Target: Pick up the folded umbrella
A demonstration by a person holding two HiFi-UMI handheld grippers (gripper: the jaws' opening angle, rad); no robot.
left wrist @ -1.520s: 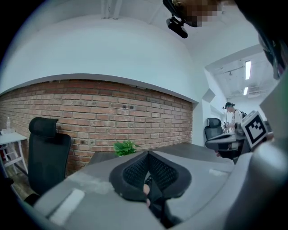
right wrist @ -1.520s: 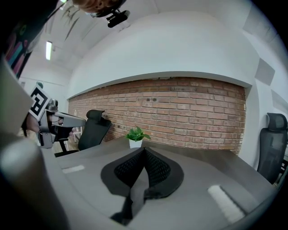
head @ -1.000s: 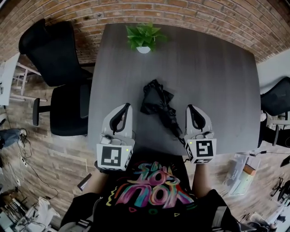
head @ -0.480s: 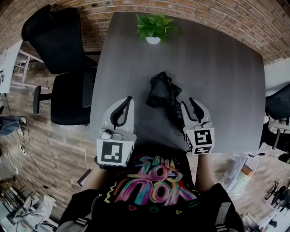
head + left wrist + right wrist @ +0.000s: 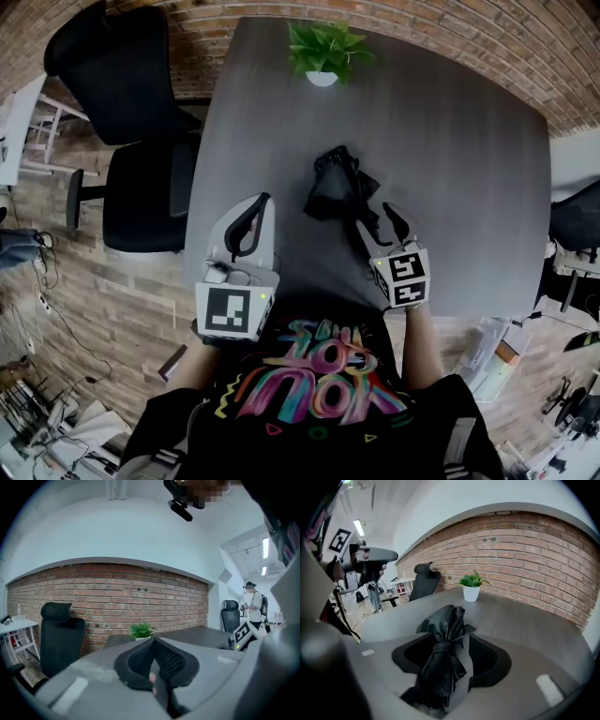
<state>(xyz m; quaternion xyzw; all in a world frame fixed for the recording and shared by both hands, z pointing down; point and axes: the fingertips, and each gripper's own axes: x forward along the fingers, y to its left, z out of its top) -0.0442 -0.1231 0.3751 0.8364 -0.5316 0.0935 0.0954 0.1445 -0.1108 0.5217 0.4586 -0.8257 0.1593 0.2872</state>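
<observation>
The folded black umbrella lies crumpled on the grey table, its thin end pointing toward me. My right gripper is lowered over that near end. Its jaws are opening, and in the right gripper view the umbrella lies between the pads without being pressed. The right gripper is open around the bundle. My left gripper hovers over the table's near left part, apart from the umbrella. In its own view the left gripper is shut with nothing between the jaws.
A potted green plant stands at the table's far edge. Two black office chairs sit left of the table, and another chair is at the right. A brick wall runs behind, and a person stands far off.
My right gripper has dropped and moved forward onto the umbrella's near end, and its jaws have gone from shut to wide apart around it. The left gripper has stayed put.
</observation>
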